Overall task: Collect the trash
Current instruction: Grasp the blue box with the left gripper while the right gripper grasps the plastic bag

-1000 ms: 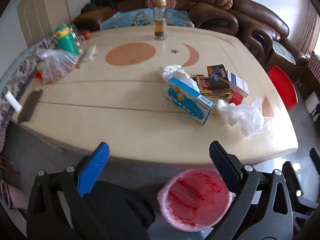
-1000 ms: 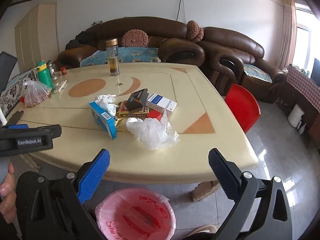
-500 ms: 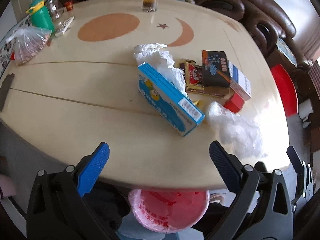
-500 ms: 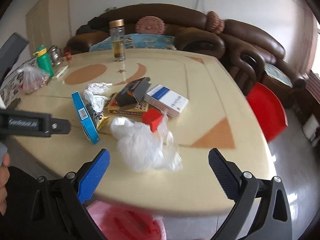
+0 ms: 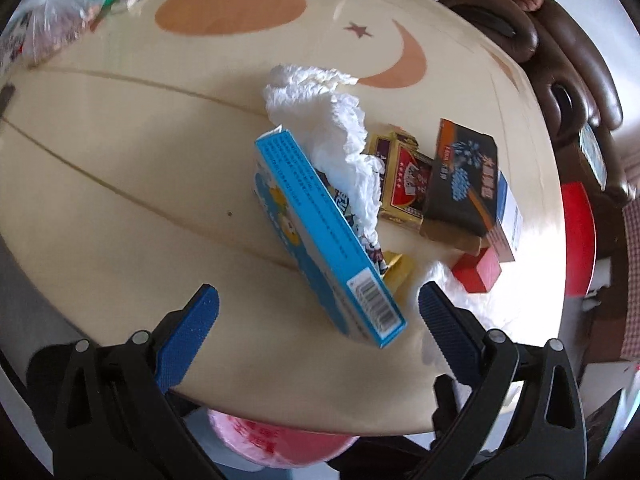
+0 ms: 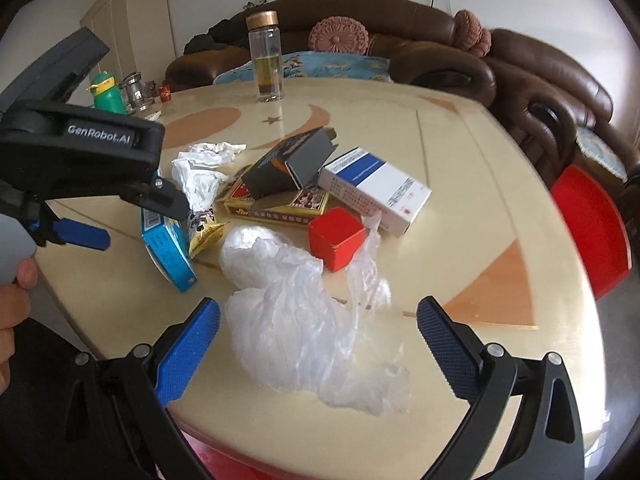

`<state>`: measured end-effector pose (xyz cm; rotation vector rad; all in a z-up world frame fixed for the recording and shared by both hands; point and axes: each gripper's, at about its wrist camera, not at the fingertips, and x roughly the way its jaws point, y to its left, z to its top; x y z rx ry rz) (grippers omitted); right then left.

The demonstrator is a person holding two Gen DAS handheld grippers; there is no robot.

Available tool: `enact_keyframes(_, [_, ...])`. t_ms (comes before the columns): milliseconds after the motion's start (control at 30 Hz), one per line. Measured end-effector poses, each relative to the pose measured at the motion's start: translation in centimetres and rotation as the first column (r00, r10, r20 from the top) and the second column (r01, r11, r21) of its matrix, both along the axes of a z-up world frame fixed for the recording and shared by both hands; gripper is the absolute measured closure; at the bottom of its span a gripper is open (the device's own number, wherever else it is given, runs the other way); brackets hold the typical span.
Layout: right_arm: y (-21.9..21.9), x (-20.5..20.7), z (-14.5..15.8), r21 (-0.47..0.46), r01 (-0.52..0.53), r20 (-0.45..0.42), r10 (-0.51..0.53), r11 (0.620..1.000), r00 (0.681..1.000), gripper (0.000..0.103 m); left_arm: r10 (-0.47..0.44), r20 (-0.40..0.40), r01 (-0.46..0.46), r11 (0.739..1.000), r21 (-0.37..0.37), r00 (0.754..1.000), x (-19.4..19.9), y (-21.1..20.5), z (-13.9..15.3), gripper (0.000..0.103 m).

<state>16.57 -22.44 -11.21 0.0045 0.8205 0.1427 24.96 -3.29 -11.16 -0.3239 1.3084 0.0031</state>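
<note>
A pile of trash lies on the cream table (image 5: 120, 184). A blue box (image 5: 320, 240) stands on edge, its near end between the fingers of my open left gripper (image 5: 316, 308). Behind it lie a white crumpled tissue (image 5: 332, 128), a black box (image 5: 464, 176), a red-gold card box (image 5: 404, 176) and a small red box (image 5: 478, 274). My open right gripper (image 6: 318, 320) hovers over a clear plastic bag (image 6: 304, 320). The red box (image 6: 336, 240), a white-blue box (image 6: 376, 188) and the blue box (image 6: 168, 248) lie beyond it. A pink-lined bin (image 5: 280, 446) stands under the table edge.
A glass bottle (image 6: 266, 60) stands at the table's far side. A green bottle (image 6: 104, 94) and jars sit at the far left. A brown sofa (image 6: 540, 80) runs behind the table and a red stool (image 6: 592, 228) stands at the right.
Both grippers have moved forward over the table toward the trash pile. The left one now reaches the blue box and the right one the plastic bag. Both stay open.
</note>
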Motion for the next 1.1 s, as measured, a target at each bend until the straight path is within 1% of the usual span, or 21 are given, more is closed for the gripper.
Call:
enact_keyframes(100, [-0.1, 0.3, 0.0, 0.027, -0.007, 0.005, 0.006, 1.000, 1.000, 0.006, 0.037, -0.035, -0.037, 0.999, -0.009, 0.999, 0.5, 0.3, -0.9, 0.005])
enact_keyframes(167, [0.0, 0.3, 0.1, 0.024, -0.011, 0.013, 0.011, 1.000, 1.000, 0.007, 0.063, -0.050, -0.065, 0.998, -0.025, 0.997, 0.9, 0.6, -1.3, 0.005])
enact_keyframes(233, [0.2, 0.3, 0.1, 0.022, -0.015, 0.019, 0.015, 1.000, 1.000, 0.011, 0.082, -0.064, -0.085, 0.996, -0.040, 0.995, 1.2, 0.8, -1.7, 0.005])
enact_keyframes(333, [0.3, 0.3, 0.0, 0.015, -0.015, 0.025, 0.014, 1.000, 1.000, 0.013, 0.131, -0.088, -0.138, 0.987, -0.077, 0.988, 1.2, 1.8, -2.4, 0.005])
enact_keyframes(367, [0.3, 0.3, 0.0, 0.016, -0.014, 0.026, 0.014, 1.000, 1.000, 0.020, 0.144, -0.095, -0.153, 0.984, -0.086, 0.985, 1.1, 2.0, -2.6, 0.006])
enact_keyframes(400, [0.3, 0.3, -0.1, 0.016, -0.013, 0.026, 0.013, 1.000, 1.000, 0.028, 0.143, -0.098, -0.152, 0.984, -0.090, 0.985, 1.2, 2.0, -2.6, 0.010])
enact_keyframes(467, [0.3, 0.3, -0.1, 0.019, -0.013, 0.025, 0.012, 1.000, 1.000, 0.032, 0.151, -0.097, -0.160, 0.983, -0.092, 0.984, 1.2, 2.1, -2.6, 0.019])
enact_keyframes(500, [0.3, 0.2, -0.1, 0.019, -0.012, 0.026, 0.011, 1.000, 1.000, 0.036, 0.150, -0.098, -0.159, 0.983, -0.092, 0.984, 1.1, 2.1, -2.6, 0.021])
enact_keyframes(567, [0.4, 0.2, -0.1, 0.023, -0.016, 0.025, 0.015, 1.000, 1.000, 0.039, 0.152, -0.101, -0.162, 0.981, -0.103, 0.983, 0.8, 2.0, -2.4, 0.024])
enact_keyframes(633, [0.5, 0.2, -0.1, 0.012, -0.014, 0.026, 0.014, 1.000, 1.000, 0.040, 0.158, -0.099, -0.169, 0.979, -0.112, 0.982, 0.7, 2.1, -2.4, 0.030])
enact_keyframes(700, [0.6, 0.1, -0.2, 0.010, -0.015, 0.023, 0.015, 1.000, 1.000, 0.047, 0.169, -0.103, -0.182, 0.974, -0.135, 0.980, 0.8, 2.4, -2.4, 0.044])
enact_keyframes(733, [0.6, 0.1, -0.2, 0.009, -0.020, 0.022, 0.020, 1.000, 1.000, 0.048, 0.173, -0.106, -0.188, 0.971, -0.147, 0.979, 0.9, 2.7, -2.2, 0.048])
enact_keyframes(767, [0.7, 0.0, -0.2, 0.008, -0.023, 0.022, 0.023, 1.000, 0.999, 0.051, 0.170, -0.107, -0.185, 0.971, -0.150, 0.980, 0.9, 2.7, -2.2, 0.055])
enact_keyframes(833, [0.9, -0.1, -0.2, 0.006, -0.031, 0.020, 0.031, 0.999, 0.999, 0.054, 0.158, -0.116, -0.174, 0.974, -0.143, 0.981, 1.0, 2.6, -2.4, 0.060])
enact_keyframes(900, [1.0, -0.2, -0.2, 0.005, -0.029, 0.021, 0.029, 1.000, 0.999, 0.058, 0.149, -0.126, -0.167, 0.974, -0.151, 0.981, 1.1, 2.5, -2.6, 0.071])
enact_keyframes(1000, [1.0, -0.2, -0.2, 0.018, -0.026, 0.020, 0.026, 0.999, 0.999, 0.060, 0.145, -0.118, -0.163, 0.974, -0.155, 0.982, 1.1, 2.5, -2.4, 0.076])
enact_keyframes(1100, [0.8, -0.3, -0.3, 0.041, -0.023, 0.014, 0.022, 0.999, 1.000, 0.063, 0.131, -0.108, -0.146, 0.979, -0.144, 0.985, 1.7, 2.6, -2.3, 0.077])
